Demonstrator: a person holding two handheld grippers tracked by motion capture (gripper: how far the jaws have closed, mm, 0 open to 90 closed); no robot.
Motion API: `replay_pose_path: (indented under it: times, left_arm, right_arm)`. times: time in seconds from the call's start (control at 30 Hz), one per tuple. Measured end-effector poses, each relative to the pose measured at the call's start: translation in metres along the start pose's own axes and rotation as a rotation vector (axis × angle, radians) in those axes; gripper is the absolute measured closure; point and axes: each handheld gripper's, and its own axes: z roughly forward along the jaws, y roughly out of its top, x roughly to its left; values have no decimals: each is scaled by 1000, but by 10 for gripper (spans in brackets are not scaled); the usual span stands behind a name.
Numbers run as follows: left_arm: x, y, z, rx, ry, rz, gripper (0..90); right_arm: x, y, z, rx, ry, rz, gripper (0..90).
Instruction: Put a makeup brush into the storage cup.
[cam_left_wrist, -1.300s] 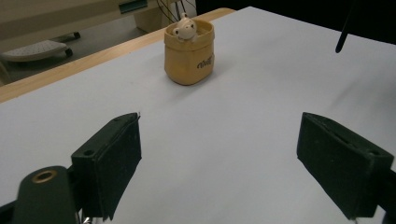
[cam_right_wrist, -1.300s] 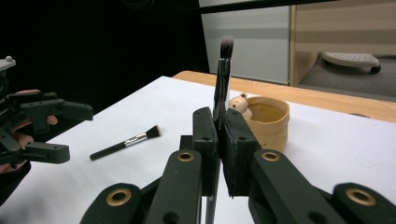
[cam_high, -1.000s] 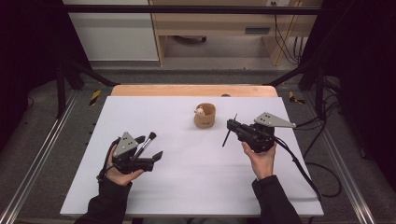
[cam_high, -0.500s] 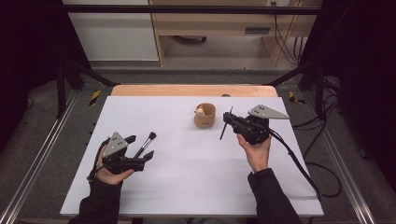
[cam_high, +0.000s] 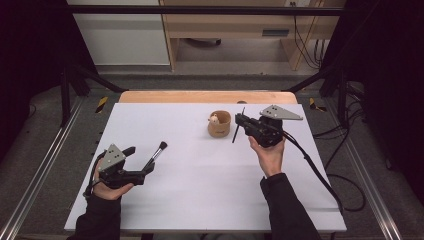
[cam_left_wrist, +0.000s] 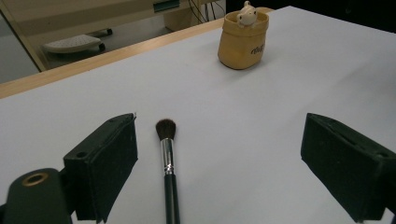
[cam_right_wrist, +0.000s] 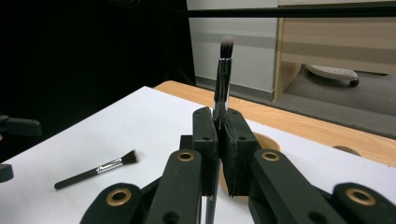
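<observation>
Person's wearing black sleeves (cam_high: 290, 210), w/ black grippers (cam_high: 239, 123) bearing grey triangular plates (cam_high: 281, 112), brass-ringed screw holes, trailing black cables (cam_high: 320, 175).

On the white rectangular surface (cam_high: 200, 200), a small tan cylindrical cup (cam_high: 219, 124) stood toward the far middle. Just to its right, the right tongs (cam_high: 240, 121) gripped a thin dark brush (cam_high: 238, 127) that slanted beside the cup. Near the left edge, the left tongs (cam_high: 142, 162) lay low and open around a black-handled, dark-bristled make-up brush (cam_high: 156, 155) resting on the surface.
</observation>
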Motion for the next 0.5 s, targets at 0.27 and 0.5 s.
replay_pose_path:
  times: [0.27, 0.5]
  left_arm:
    - [3, -4, -4, 3, 8, -19, 98]
    - [3, -5, -4, 2, 14, -25, 98]
  right_arm:
    - [-1, 8, 10, -16, -20, -6, 852]
    - [-6, 12, 19, -25, -43, -1, 852]
